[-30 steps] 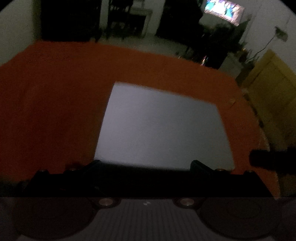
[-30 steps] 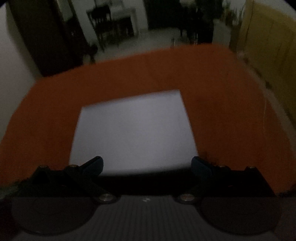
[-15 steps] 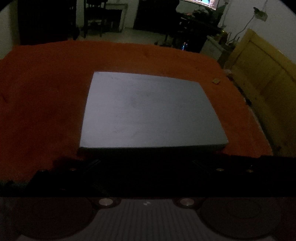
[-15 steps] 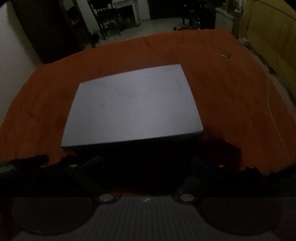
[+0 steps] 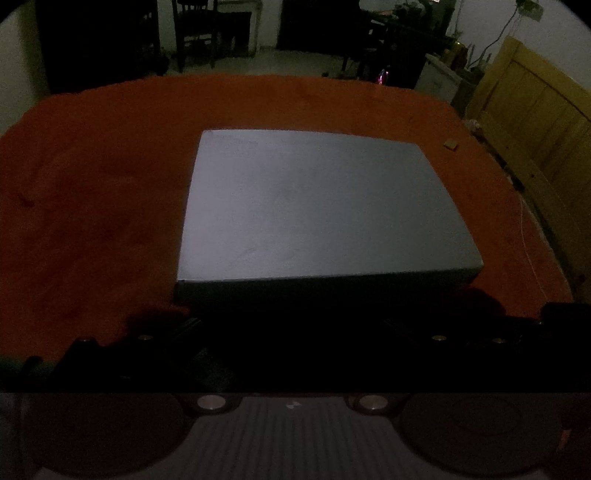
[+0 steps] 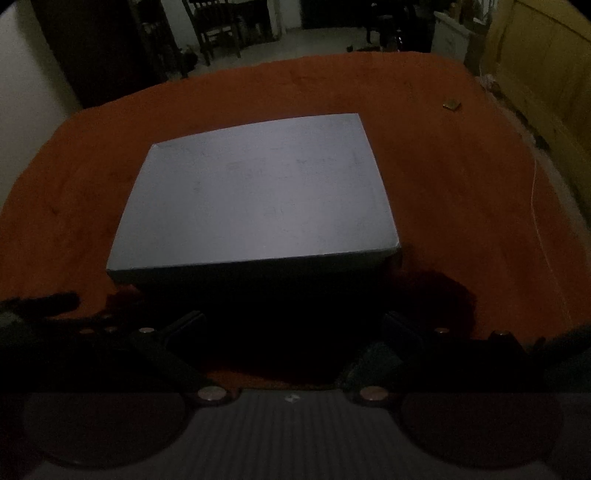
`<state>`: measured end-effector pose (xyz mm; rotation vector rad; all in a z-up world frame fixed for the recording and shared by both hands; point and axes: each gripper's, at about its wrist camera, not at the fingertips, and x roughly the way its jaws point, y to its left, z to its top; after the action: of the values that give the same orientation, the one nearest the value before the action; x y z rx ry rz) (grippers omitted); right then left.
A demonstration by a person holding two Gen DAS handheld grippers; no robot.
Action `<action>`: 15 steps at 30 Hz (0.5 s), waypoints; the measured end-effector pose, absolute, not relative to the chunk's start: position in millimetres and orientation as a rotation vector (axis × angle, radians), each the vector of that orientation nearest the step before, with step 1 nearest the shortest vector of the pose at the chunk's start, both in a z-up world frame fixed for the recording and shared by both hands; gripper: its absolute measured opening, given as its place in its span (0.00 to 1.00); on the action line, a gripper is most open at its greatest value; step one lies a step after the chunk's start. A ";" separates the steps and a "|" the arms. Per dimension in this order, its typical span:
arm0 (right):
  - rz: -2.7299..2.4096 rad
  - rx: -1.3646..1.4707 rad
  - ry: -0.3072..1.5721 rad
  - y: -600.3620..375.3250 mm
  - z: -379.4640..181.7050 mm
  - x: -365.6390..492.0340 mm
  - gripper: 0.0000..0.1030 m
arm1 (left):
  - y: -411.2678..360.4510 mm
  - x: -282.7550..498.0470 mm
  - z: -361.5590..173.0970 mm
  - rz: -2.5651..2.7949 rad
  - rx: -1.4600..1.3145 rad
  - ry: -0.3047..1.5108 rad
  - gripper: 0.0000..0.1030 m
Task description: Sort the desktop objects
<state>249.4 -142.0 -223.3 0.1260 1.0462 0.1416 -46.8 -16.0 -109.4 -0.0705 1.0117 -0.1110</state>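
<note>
Very dim, grainy; foreground black; fisheye-warped edges.

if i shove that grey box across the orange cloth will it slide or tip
The grey box looks wide, low and flat-lidded, so it would probably slide rather than tip. The orange cloth looks soft, so it may bunch. Its crisp edges suggest stiff card.

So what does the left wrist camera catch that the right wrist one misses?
Left wrist only: a white wall outlet with its cord, top right, and the other gripper's dark tip at the right edge. Right wrist only: the right gripper, its fingers spread wide and empty; in the left view the left gripper is lost in shadow. Both: the closed grey box on the orange cloth, the small tan object, and the wooden panel.
</note>
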 end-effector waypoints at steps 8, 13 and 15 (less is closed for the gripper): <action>0.132 0.095 1.060 -137.8 -229.0 247.2 1.00 | -10.9 -47.5 -110.6 -0.103 -0.045 1.019 0.99; 0.151 0.057 1.093 -136.2 -236.3 249.2 1.00 | -7.0 -48.5 -112.2 -0.093 -0.025 1.026 0.99; 0.145 0.043 1.095 -134.4 -238.4 249.0 1.00 | -5.0 -49.4 -114.0 -0.088 -0.026 1.032 1.00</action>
<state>249.0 -134.4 -238.4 0.0431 1.0954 0.1446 -49.4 -5.0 -114.0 -0.0263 1.0320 -0.0881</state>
